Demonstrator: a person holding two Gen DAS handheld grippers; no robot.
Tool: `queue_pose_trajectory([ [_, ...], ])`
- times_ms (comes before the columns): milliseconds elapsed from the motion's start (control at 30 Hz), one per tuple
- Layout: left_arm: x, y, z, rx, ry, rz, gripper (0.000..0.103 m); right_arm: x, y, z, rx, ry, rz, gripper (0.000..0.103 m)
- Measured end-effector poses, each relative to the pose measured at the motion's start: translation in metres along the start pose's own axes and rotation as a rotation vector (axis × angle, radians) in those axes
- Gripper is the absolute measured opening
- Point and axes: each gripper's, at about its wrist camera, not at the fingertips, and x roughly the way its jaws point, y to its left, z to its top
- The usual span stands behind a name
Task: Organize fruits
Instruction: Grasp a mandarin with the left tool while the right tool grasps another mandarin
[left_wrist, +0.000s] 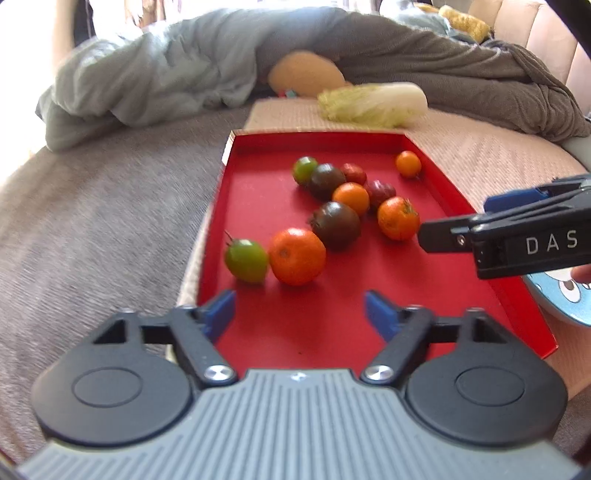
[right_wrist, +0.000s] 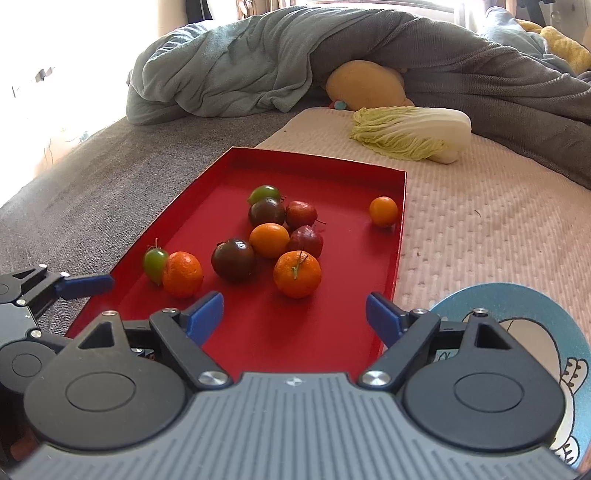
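A red tray (left_wrist: 258, 192) (right_wrist: 207, 206) lies on the bed and holds several small fruits. Nearest are a green tomato (left_wrist: 246, 260), an orange mandarin (left_wrist: 297, 256) (right_wrist: 183, 274), a dark tomato (left_wrist: 338, 225) (right_wrist: 233, 259) and a stemmed mandarin (left_wrist: 398, 218) (right_wrist: 297, 273). Farther back lie more orange, dark, red and green fruits, with one small orange (right_wrist: 384, 211) alone by the far right wall. My left gripper (left_wrist: 299, 301) hovers open over the tray's near end, nothing between its fingers. My right gripper (right_wrist: 294, 301) stands open just short of the stemmed mandarin, also holding nothing.
A blue cartoon plate (right_wrist: 517, 302) (left_wrist: 561, 295) sits right of the tray on the pale mat. A napa cabbage (right_wrist: 413, 133) (left_wrist: 373, 103) lies behind the tray. A rumpled grey blanket (right_wrist: 258, 66) and a yellow cushion (right_wrist: 365, 86) fill the back.
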Motion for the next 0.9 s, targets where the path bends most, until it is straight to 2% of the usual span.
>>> queue_pose_trajectory([
  [67,0.006,-0.001,0.000,0.002,0.002,0.024,0.069,0.005,0.001,0.000,-0.020,0.008,-0.010,0.084],
  [133,0.005,0.000,0.002,0.000,-0.022,0.013,0.068,0.009,0.001,0.003,-0.024,0.010,-0.020,0.083],
  [233,0.009,0.003,0.003,-0.008,-0.016,0.002,0.068,0.012,-0.001,0.005,-0.015,0.012,-0.022,0.083],
  [267,0.011,0.004,0.003,-0.009,-0.012,0.003,0.063,0.014,-0.002,0.007,-0.010,0.013,-0.026,0.083],
  [333,0.012,0.006,0.005,-0.022,-0.004,-0.041,0.053,0.016,-0.005,0.008,0.006,0.013,-0.031,0.083],
  [433,0.014,0.002,0.005,-0.001,-0.010,-0.043,0.053,0.017,-0.009,0.011,0.023,0.011,-0.035,0.083],
  [633,0.024,0.000,0.010,0.000,0.005,-0.041,0.055,0.022,-0.011,0.013,0.026,0.016,-0.041,0.083],
  [900,0.035,0.002,0.018,0.002,0.006,-0.033,0.069,0.038,-0.006,0.012,0.016,0.048,-0.009,0.084],
])
